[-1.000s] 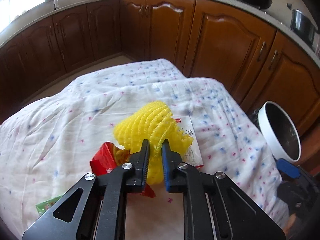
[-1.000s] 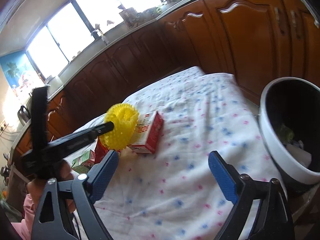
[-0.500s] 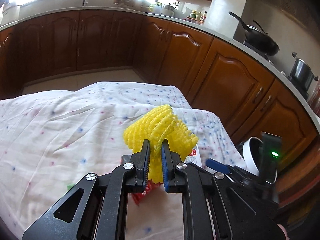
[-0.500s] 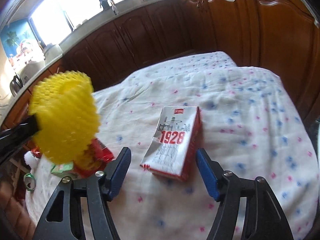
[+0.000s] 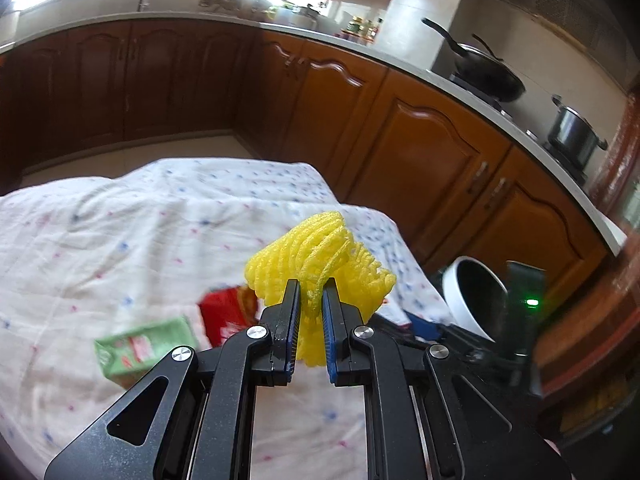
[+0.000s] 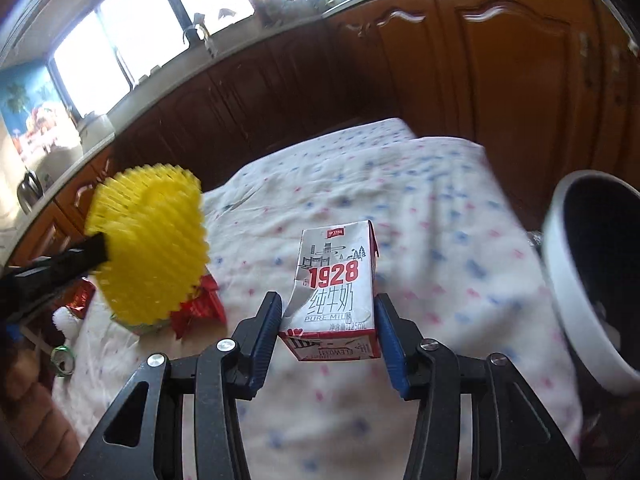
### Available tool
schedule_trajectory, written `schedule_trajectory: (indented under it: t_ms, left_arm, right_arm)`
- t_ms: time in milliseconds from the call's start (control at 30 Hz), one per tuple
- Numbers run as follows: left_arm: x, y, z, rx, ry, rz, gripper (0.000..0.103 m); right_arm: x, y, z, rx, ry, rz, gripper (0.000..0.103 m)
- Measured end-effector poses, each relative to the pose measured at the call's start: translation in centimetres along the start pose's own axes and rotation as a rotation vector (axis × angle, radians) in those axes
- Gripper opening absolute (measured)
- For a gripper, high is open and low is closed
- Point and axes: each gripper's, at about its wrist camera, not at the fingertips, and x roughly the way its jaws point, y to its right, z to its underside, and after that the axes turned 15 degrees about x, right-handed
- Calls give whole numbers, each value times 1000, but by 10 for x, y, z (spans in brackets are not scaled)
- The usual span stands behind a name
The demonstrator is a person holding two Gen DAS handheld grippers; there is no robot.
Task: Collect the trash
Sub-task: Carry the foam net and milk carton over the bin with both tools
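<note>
My left gripper (image 5: 311,288) is shut on a yellow foam net (image 5: 320,248), held in the air above the cloth-covered table (image 5: 120,240). In the right wrist view the net (image 6: 148,248) hangs at the left. A white and red milk carton (image 6: 336,280) lies flat on the cloth. My right gripper (image 6: 326,304) straddles its near end and its jaws are closing, with the blue pads close beside both sides. A red wrapper (image 5: 228,312) and a small green carton (image 5: 140,348) lie under the net. The white-rimmed bin (image 6: 568,280) stands at the table's right edge.
Brown kitchen cabinets (image 5: 420,152) ring the table closely at the back and right. A wok (image 5: 488,76) and a pot (image 5: 572,132) sit on the counter. A small green ring (image 6: 64,356) lies near the table's left edge.
The left gripper lifted the yellow net higher and carried it rightward. The right gripper swung from the bin side over to the milk carton, and its jaws narrowed around it.
</note>
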Motion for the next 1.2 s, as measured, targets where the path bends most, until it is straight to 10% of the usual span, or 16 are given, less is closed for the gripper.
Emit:
schedule_trajectory:
  t_ms: [1200]
  left_arm:
    - [44, 165, 1, 210, -94, 173, 10]
  right_arm:
    - [-139, 131, -8, 212, 261, 67, 48]
